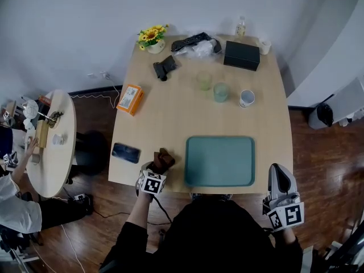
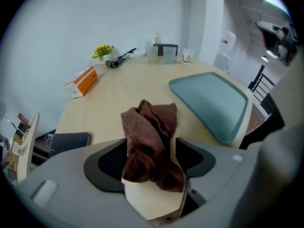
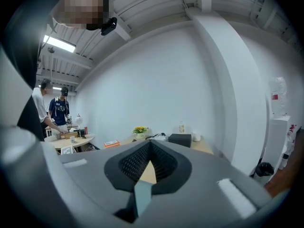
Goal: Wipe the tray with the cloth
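A crumpled brown cloth (image 1: 163, 160) lies on the wooden table (image 1: 170, 118) near its front edge, just left of the empty teal tray (image 1: 219, 161). My left gripper (image 1: 158, 167) points steeply down over the cloth. In the left gripper view its jaws stand apart around the cloth (image 2: 151, 137), which sits bunched between the two black pads (image 2: 111, 161); the tray (image 2: 213, 103) lies to the right. My right gripper (image 1: 277, 172) hangs off the table's front right corner, away from the tray. In the right gripper view its jaws (image 3: 149, 163) are shut with nothing in them.
A dark phone (image 1: 125, 152) lies left of the cloth. Farther back are an orange box (image 1: 130, 99), two green glasses (image 1: 221, 91), a white mug (image 1: 247, 98), a black box (image 1: 242, 55) and a flower pot (image 1: 152, 37). A round side table (image 1: 54, 147) stands at left.
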Demonstrator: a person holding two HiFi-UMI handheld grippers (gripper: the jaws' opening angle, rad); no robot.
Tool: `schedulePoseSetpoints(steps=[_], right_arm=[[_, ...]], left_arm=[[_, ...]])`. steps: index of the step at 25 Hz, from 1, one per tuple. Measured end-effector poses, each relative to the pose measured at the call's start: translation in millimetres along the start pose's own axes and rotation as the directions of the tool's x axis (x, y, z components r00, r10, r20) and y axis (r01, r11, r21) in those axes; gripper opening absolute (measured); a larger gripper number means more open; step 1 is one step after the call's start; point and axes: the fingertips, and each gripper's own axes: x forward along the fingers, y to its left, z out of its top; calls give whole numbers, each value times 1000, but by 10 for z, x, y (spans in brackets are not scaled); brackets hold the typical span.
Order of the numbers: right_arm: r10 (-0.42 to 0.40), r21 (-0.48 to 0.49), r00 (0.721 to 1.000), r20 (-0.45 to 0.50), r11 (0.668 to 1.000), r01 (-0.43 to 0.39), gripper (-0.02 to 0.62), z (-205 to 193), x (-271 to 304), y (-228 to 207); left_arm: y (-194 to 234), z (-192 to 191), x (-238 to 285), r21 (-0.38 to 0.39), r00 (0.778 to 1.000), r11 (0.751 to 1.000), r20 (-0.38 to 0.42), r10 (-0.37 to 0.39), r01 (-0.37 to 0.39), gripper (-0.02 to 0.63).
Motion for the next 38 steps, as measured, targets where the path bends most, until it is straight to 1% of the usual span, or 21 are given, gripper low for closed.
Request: schedulePoseSetpoints(steps=[2,3,4,5,6,7,8,10,11,12,13,14,15,16,19,21,23,27,38], right_arm=[[-3,3,1000,-2,1000,3,2,7,-5,-14],[-3,5,1000,-2,1000,3,1,13,-4,-18],[0,7,1000,0,1000,0,2,24,-1,-17],[4,10,1000,2,1000,-4,2,38,6,-12],[10,16,1000,6,1000,-10,2,52,15,-2],[16,23,1000,9,1000,-16,2,68,27,11],[22,31,1000,14,999,-22,2,86,39,28],[36,41,999,33,998,-38,2,152,65,75],[47,43,998,48,998,-49,2,205,76,106],[58,44,996,64,997,-61,2,269,81,144],[70,44,994,81,996,-73,2,341,78,188],[81,41,992,98,995,-86,2,418,67,236],[93,36,989,114,995,-97,2,495,51,284],[103,26,986,128,994,-107,2,568,36,331],[138,-24,978,155,990,-136,2,692,14,454],[155,-42,976,152,988,-150,2,676,18,504],[159,-40,977,141,987,-155,0,622,18,520],[152,-40,979,135,988,-148,2,581,-6,505],[143,-32,983,118,990,-140,0,519,-40,464]], left_arm=[[-50,205,-345,-31,995,1000,100,0,3,324],[-104,367,-577,-42,984,999,177,-9,17,324],[-178,575,-843,-45,963,998,269,-26,40,322],[-272,816,-1134,-40,929,997,367,-51,70,318],[-378,1072,-1436,-25,883,994,463,-79,102,304],[-492,1324,-1735,-4,831,992,546,-106,129,287],[-615,1557,-2020,26,779,989,614,-130,145,273],[-868,1955,-2523,99,679,986,716,-166,137,270],[-990,2124,-2734,132,619,984,765,-179,122,270],[-1105,2254,-2907,152,563,982,804,-190,116,270],[-1212,2334,-3035,161,525,979,827,-201,122,270],[-1312,2372,-3123,165,503,977,838,-212,137,268],[-1400,2378,-3173,170,494,974,841,-223,150,267],[-1475,2362,-3187,176,496,972,837,-232,156,267],[-1630,2280,-3076,187,526,966,811,-256,181,255],[-1681,2253,-2972,166,535,962,803,-260,218,252],[-1698,2242,-2897,138,545,962,800,-249,238,242],[-1677,2241,-2835,119,566,967,792,-230,227,238],[-1661,2212,-2768,102,588,971,780,-214,218,230]])
